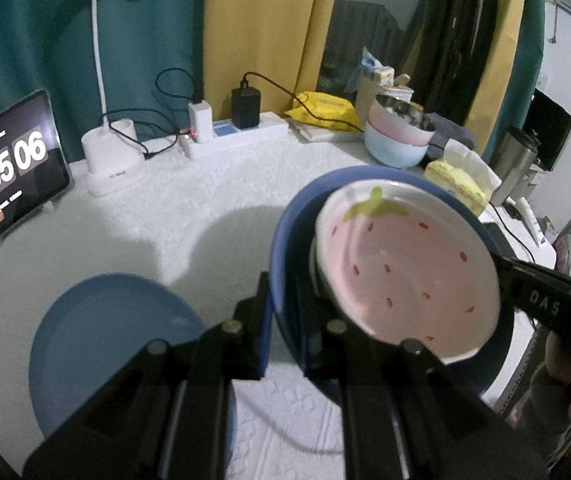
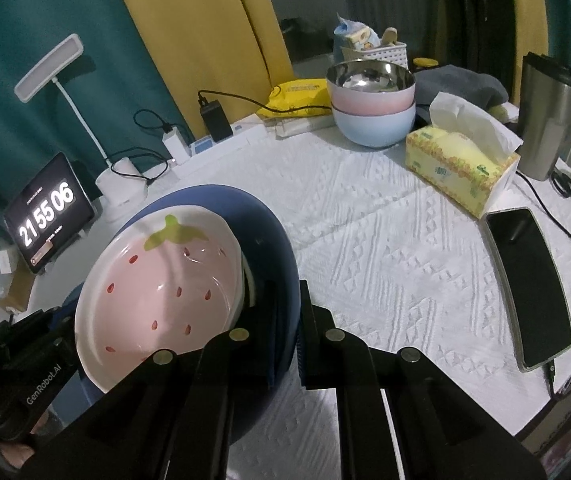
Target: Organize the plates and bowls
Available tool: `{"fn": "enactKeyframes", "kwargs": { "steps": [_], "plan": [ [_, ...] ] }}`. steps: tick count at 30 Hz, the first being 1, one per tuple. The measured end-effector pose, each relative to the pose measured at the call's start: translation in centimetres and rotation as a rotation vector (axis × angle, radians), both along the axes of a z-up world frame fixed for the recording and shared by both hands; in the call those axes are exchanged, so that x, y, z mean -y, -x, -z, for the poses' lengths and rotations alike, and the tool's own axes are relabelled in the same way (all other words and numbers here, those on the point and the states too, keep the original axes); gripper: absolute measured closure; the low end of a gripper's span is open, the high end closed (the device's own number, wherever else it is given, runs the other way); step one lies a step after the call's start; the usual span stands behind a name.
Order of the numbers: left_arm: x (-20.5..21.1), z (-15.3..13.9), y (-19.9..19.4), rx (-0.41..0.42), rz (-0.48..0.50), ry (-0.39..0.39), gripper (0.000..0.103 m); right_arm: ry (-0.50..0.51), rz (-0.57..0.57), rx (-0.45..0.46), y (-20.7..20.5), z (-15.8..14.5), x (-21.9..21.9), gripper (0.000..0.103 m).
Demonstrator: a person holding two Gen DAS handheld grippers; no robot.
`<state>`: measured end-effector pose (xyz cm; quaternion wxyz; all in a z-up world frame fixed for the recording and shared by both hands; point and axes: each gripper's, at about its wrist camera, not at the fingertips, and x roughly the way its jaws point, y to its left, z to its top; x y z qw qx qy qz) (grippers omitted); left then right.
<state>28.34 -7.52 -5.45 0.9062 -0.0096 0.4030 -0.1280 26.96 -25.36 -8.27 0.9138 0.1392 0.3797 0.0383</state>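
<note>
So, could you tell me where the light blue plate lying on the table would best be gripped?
Probably by the rim of the light blue plate. It lies flat on the white tablecloth, so fingers should come in low from the side, one above and one below the edge. Its far edge is the exposed one; the left gripper hides the near-right part.

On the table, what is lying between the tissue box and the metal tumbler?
Nothing: in the right wrist view the tissue box and metal tumbler stand apart, with only bare white tablecloth between.
</note>
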Motion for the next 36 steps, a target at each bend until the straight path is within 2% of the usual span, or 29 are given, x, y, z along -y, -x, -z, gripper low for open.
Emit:
{"fn": "enactKeyframes", "kwargs": {
  "steps": [17,36],
  "plan": [
    [-2.2,-2.0,1.8,0.049,-0.028,0.021,0.094,0.024,-0.025,0.043,1.2,-2.5,-2.0,0.093],
    [-6.0,-3.0,3.5,0.074,-0.080,0.038,0.094,0.045,-0.076,0.067,1.8,-3.8,-5.6,0.093]
  ]
}}
